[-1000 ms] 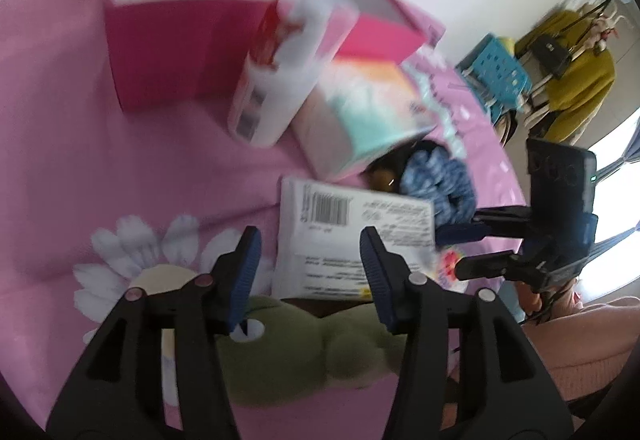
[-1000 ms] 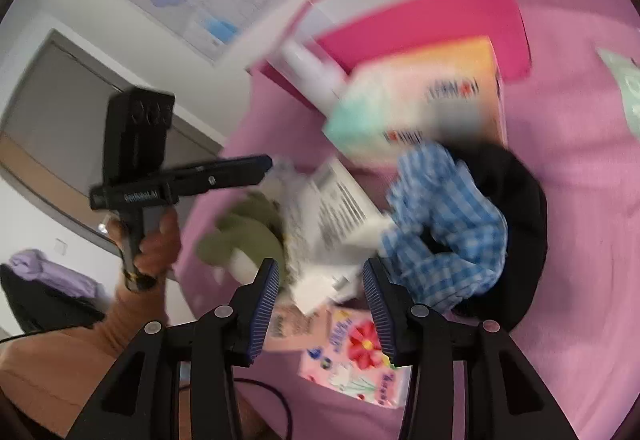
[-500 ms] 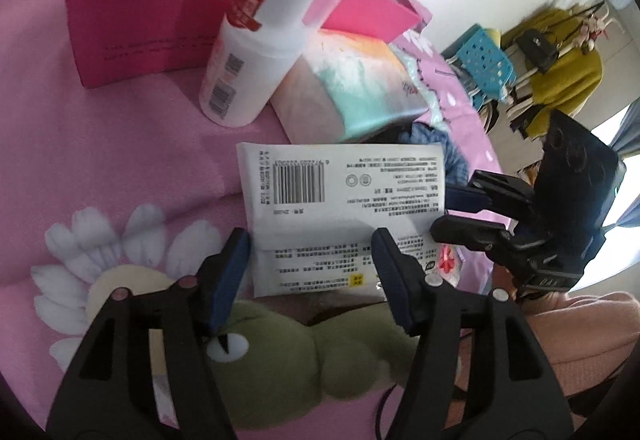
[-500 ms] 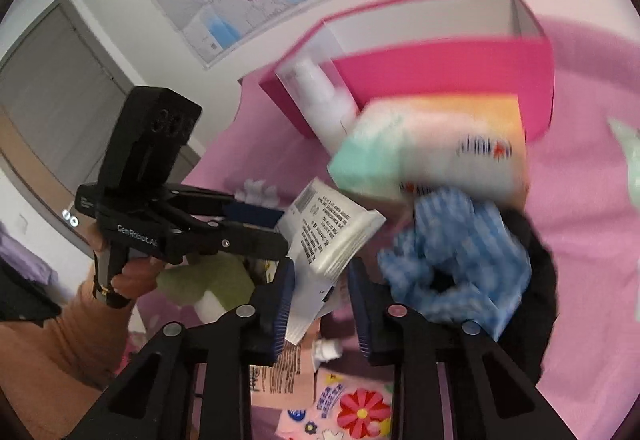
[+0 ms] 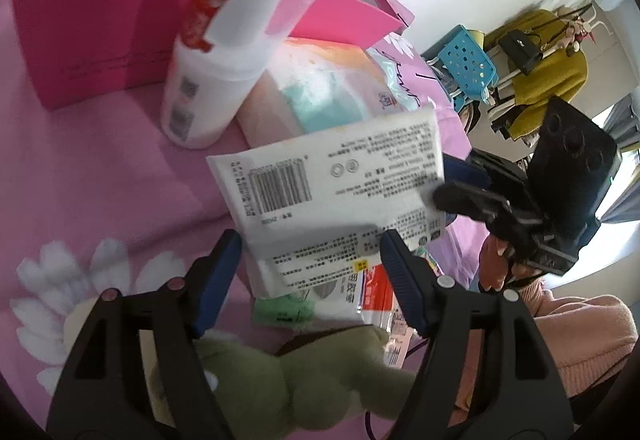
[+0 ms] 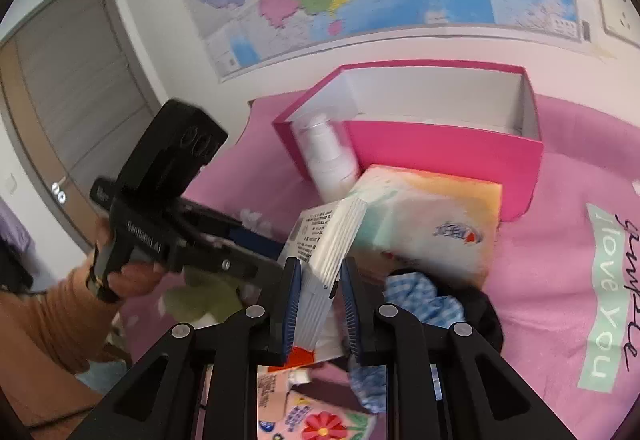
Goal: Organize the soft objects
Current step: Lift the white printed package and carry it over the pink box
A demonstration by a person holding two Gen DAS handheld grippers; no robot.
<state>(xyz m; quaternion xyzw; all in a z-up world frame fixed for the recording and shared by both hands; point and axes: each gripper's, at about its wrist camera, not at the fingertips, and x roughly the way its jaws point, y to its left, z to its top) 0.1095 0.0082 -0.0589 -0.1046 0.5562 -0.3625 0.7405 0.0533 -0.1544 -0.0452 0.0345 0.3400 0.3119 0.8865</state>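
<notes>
Right gripper clamps white tissue pack above pink bedspread | left gripper spread wide, empty, over green plush | advice: keep the pinch firm, carry level toward pink box, clearing the lotion bottle.

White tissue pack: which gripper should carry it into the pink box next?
Right. The right gripper is shut on the white tissue pack, facing the open pink box. The left gripper is open and holds nothing.
</notes>
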